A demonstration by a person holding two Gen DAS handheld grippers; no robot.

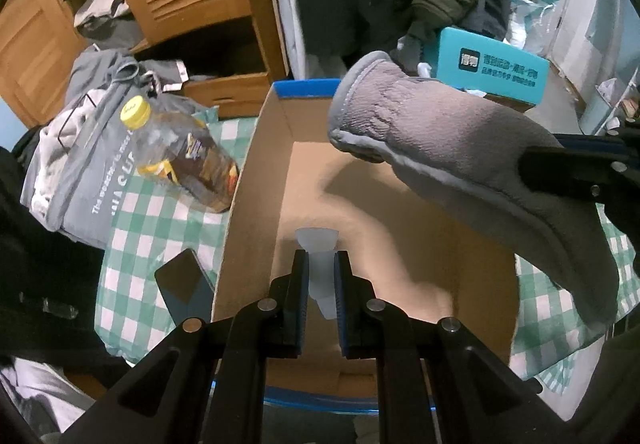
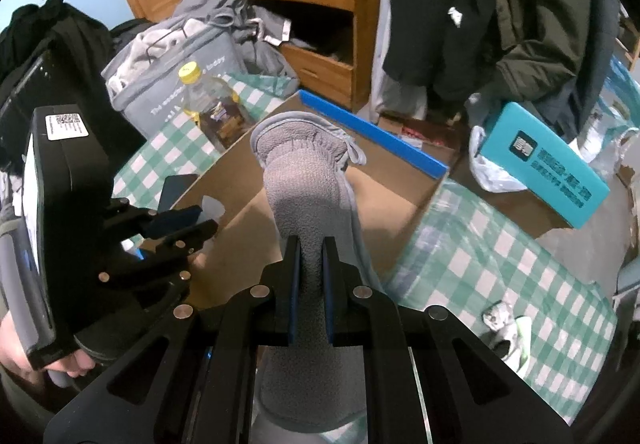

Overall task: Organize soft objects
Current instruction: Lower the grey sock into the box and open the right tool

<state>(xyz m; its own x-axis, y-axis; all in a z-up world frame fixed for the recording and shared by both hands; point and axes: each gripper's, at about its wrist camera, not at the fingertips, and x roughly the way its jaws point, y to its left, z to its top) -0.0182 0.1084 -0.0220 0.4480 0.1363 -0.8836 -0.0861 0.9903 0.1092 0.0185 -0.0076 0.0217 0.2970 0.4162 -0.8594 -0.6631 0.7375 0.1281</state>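
Your right gripper [image 2: 311,244] has its jaws clamped on the grey fleece sock [image 2: 306,183], which hangs above the open cardboard box [image 1: 256,179]. Your left gripper [image 1: 321,258], at nine o'clock of the sock in the right wrist view, has its jaws pinched on a small translucent plastic piece [image 1: 318,244] over the same box. At ten o'clock of the box a yellow-capped bottle [image 1: 180,151] lies on the green checked cloth [image 1: 136,228], and at two o'clock sits a teal box [image 1: 492,65].
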